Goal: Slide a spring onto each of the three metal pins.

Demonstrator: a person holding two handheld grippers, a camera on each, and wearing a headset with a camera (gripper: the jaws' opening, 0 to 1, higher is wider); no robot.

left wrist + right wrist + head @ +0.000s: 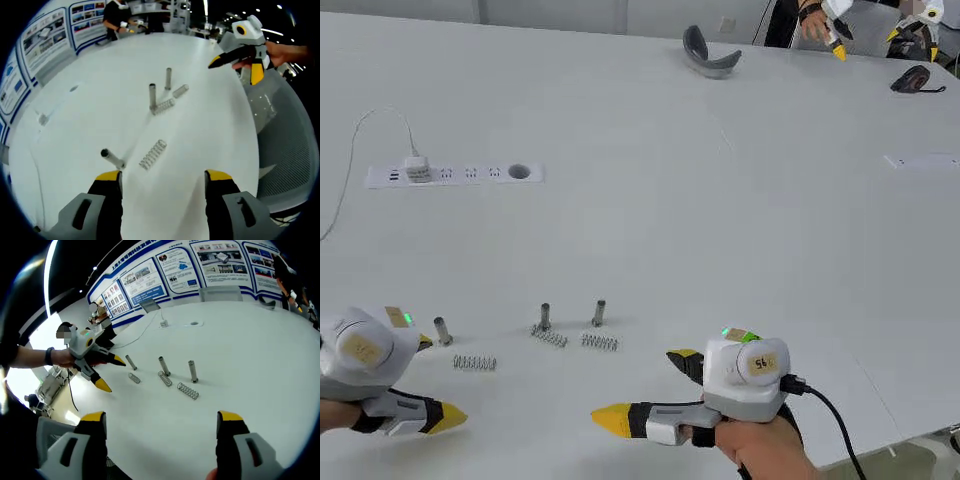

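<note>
Yellow-tipped left gripper (438, 380) and right gripper (645, 389) hang spread near coiled wire springs (600, 342) lying beside cylindrical metal pins (598, 312).

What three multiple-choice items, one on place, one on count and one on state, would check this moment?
1. The springs lie: A on the white table beside the metal pins; B slid over them; C in a tray.
2. Metal pins standing upright: A two; B three; C five.
3. The right gripper is: A shut on a spring; B shut on a pin; C open.
Answers: 1 A, all three springs lie flat on the table next to the pins. 2 B, the head view shows three pins in a row. 3 C, its yellow-tipped jaws stand wide apart with nothing between them.
</note>
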